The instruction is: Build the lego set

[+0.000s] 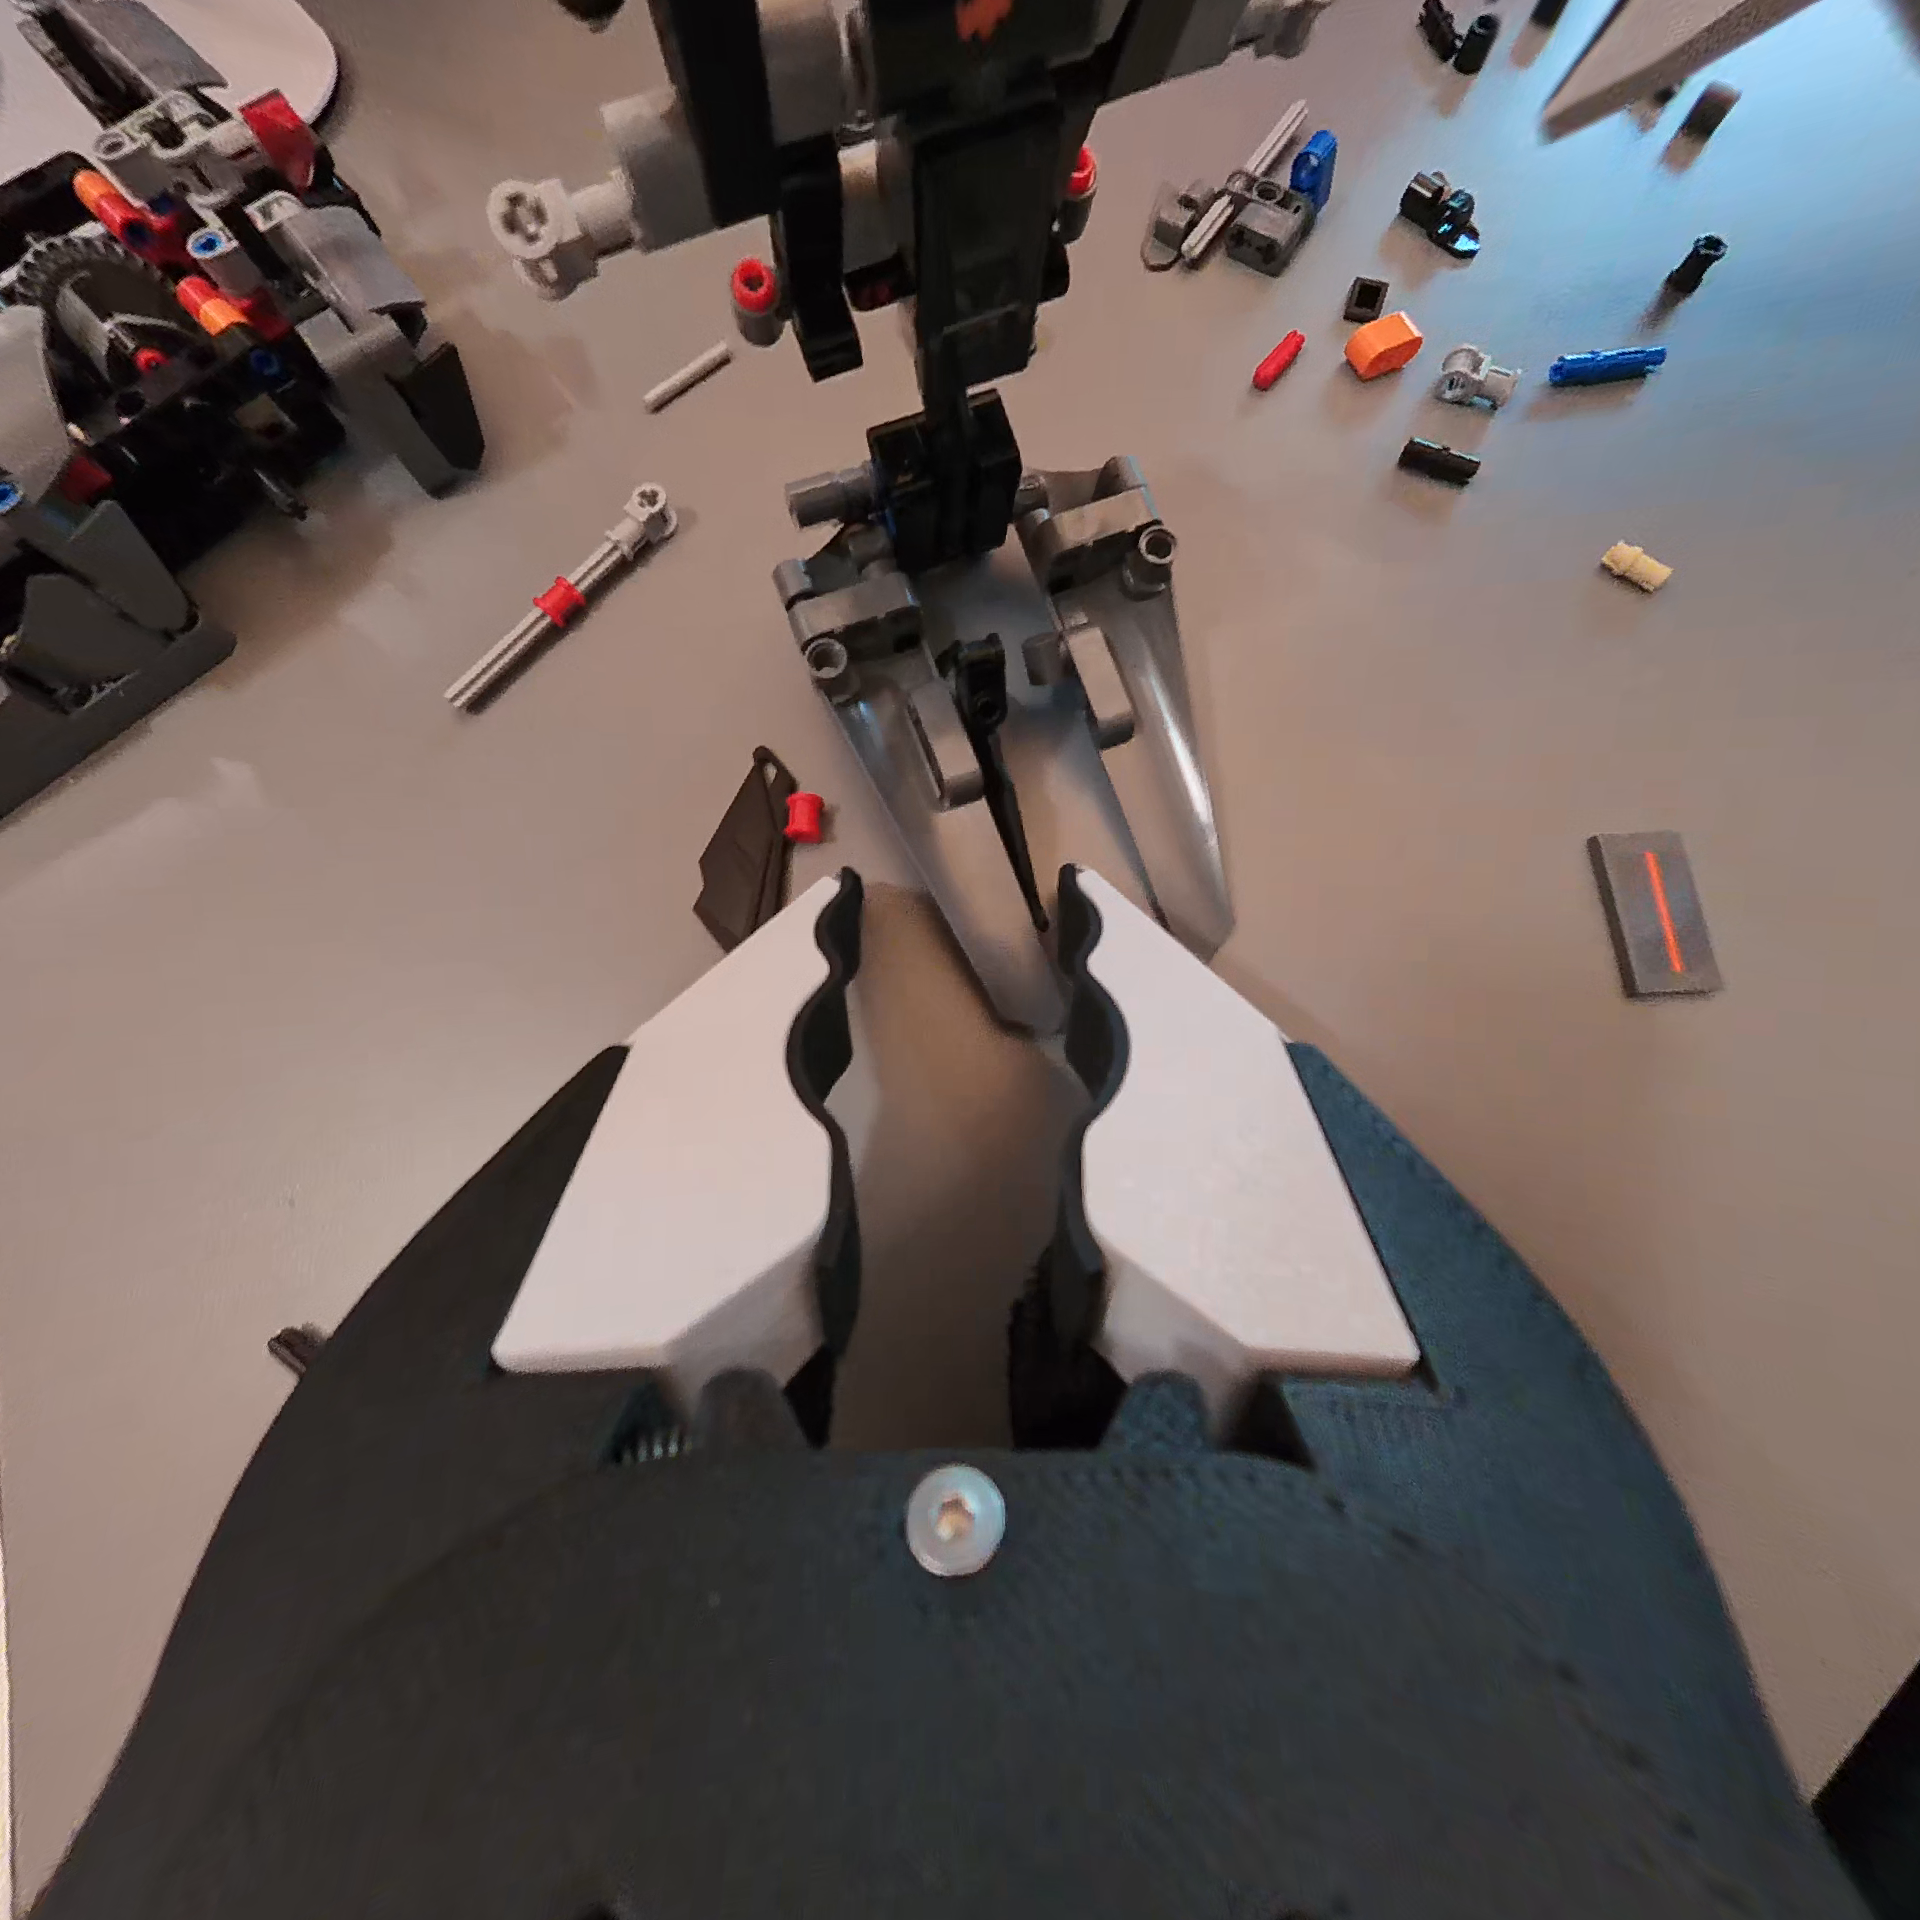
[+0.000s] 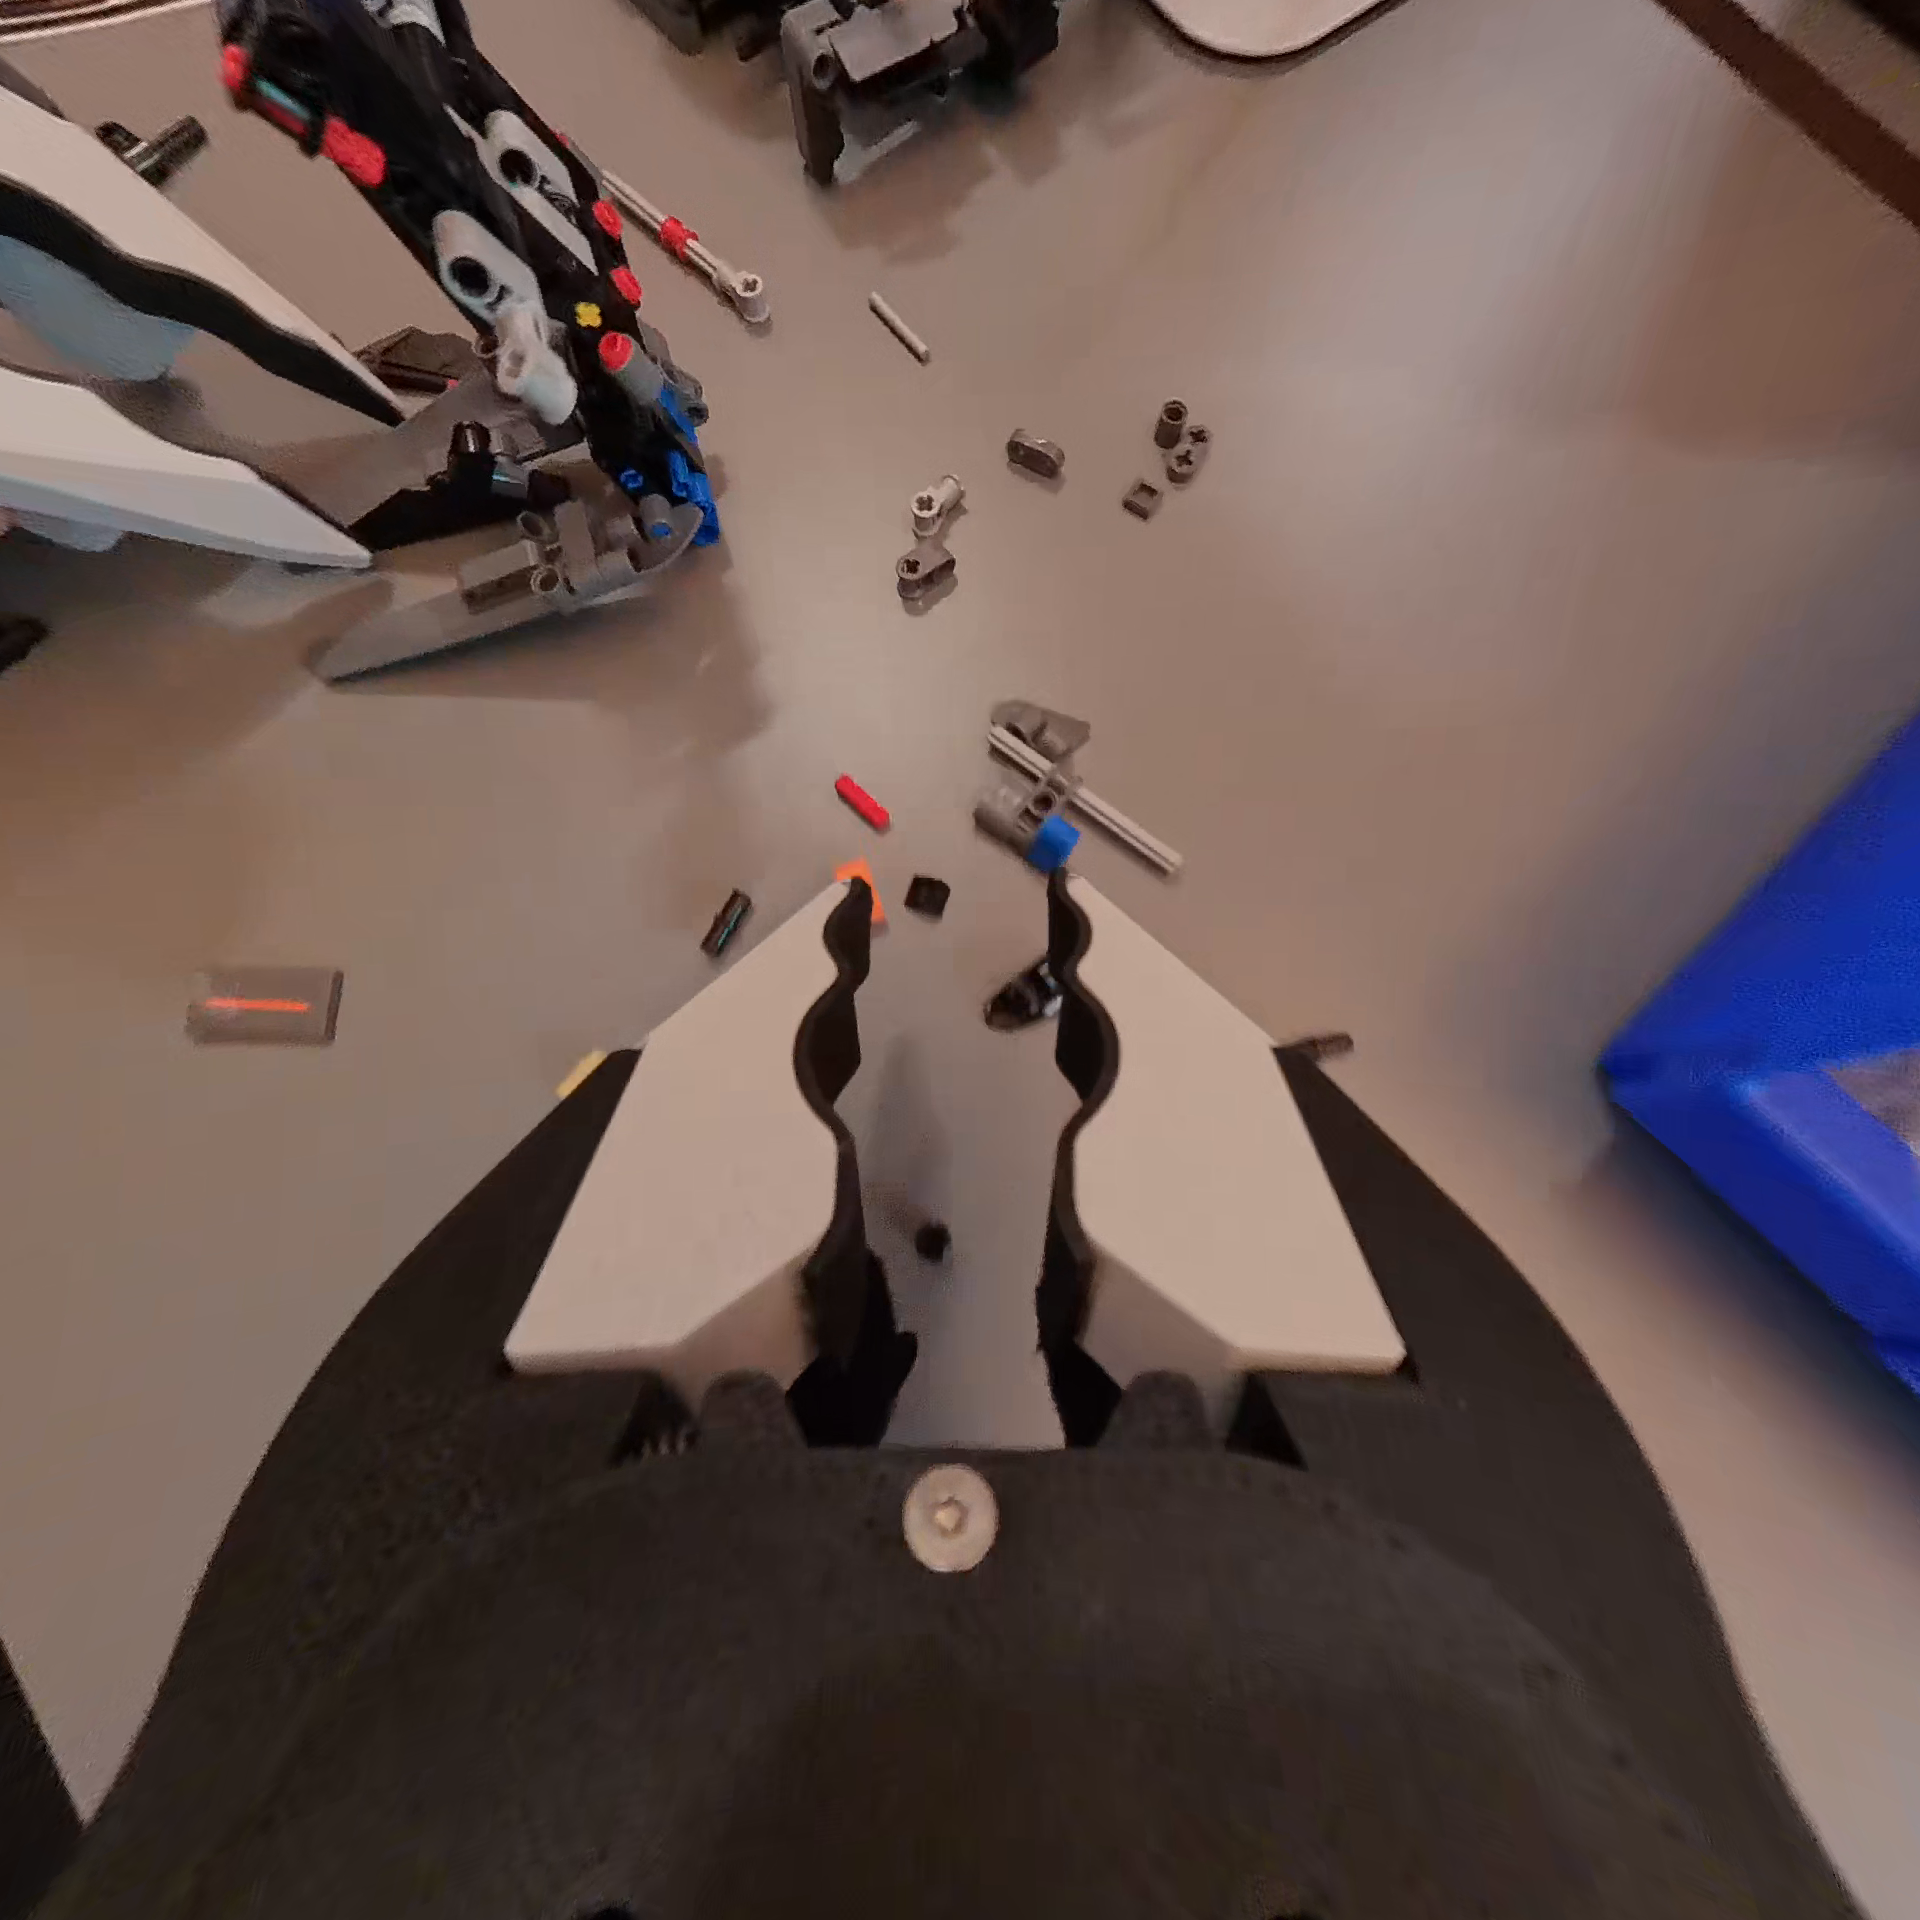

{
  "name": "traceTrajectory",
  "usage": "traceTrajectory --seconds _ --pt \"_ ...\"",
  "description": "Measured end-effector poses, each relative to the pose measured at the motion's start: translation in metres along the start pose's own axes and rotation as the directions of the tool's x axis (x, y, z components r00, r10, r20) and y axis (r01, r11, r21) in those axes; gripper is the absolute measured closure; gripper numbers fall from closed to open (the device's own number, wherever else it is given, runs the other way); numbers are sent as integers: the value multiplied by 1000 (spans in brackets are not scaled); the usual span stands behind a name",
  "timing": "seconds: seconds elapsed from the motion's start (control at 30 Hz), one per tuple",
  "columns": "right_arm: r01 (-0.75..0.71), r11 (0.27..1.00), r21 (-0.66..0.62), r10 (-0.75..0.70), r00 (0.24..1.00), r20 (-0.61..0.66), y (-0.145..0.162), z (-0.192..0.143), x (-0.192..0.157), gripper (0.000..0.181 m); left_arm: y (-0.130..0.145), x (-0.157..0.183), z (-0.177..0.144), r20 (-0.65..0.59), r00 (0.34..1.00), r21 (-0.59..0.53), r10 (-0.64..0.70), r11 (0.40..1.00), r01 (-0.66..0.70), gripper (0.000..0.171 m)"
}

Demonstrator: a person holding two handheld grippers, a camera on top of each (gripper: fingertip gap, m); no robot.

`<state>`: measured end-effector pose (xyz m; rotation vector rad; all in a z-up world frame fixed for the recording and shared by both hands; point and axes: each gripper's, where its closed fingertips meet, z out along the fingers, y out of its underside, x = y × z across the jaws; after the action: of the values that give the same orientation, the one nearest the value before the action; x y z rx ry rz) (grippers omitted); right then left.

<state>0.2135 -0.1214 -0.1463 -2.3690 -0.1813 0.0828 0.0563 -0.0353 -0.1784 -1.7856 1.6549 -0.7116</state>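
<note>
A tall black and grey lego leg (image 1: 940,208) stands on a grey clawed foot (image 1: 1081,582) on the grey table (image 1: 312,1039). My left gripper (image 1: 961,899) is open, with the foot's claw tips reaching in between its fingertips; I cannot tell if they touch. The right wrist view shows the leg (image 2: 499,239), the foot (image 2: 561,566) and the left gripper's white fingers (image 2: 156,488) on either side of the claws. My right gripper (image 2: 954,891) is open and empty above loose parts: an orange piece (image 2: 871,891), a small black piece (image 2: 927,894) and a red pin (image 2: 862,802).
A larger part-built model (image 1: 187,343) stands at the left. Loose pins, axles and connectors (image 1: 1382,345) lie to the right of the leg. A dark tile with an orange stripe (image 1: 1652,914) lies near. A blue box (image 2: 1787,1039) sits at the right of the right wrist view. From my right tips it is roughly 4 cm to the small black piece (image 2: 927,894); from my left, 15 cm. The left camera catches it too, in the left wrist view (image 1: 1368,297). To the red pin (image 2: 862,802): right tips about 5 cm, left tips about 15 cm. The left camera catches it too, in the left wrist view (image 1: 1281,361).
</note>
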Motion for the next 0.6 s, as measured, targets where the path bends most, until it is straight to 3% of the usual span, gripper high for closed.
traceTrajectory --seconds 0.23,0.4,0.6 --pt "1 999 -53 -2 1000 -22 -3 22 15 157 2 -2 -9 -21 1000 17 6 1000 -5 135" --pt "5 1000 -15 -5 1000 -17 -8 12 20 156 4 -16 -25 -10 1000 46 22 999 -21 136" --pt "-31 997 -74 22 993 -116 15 -12 44 156 18 -41 -40 21 1000 47 -18 999 17 136"
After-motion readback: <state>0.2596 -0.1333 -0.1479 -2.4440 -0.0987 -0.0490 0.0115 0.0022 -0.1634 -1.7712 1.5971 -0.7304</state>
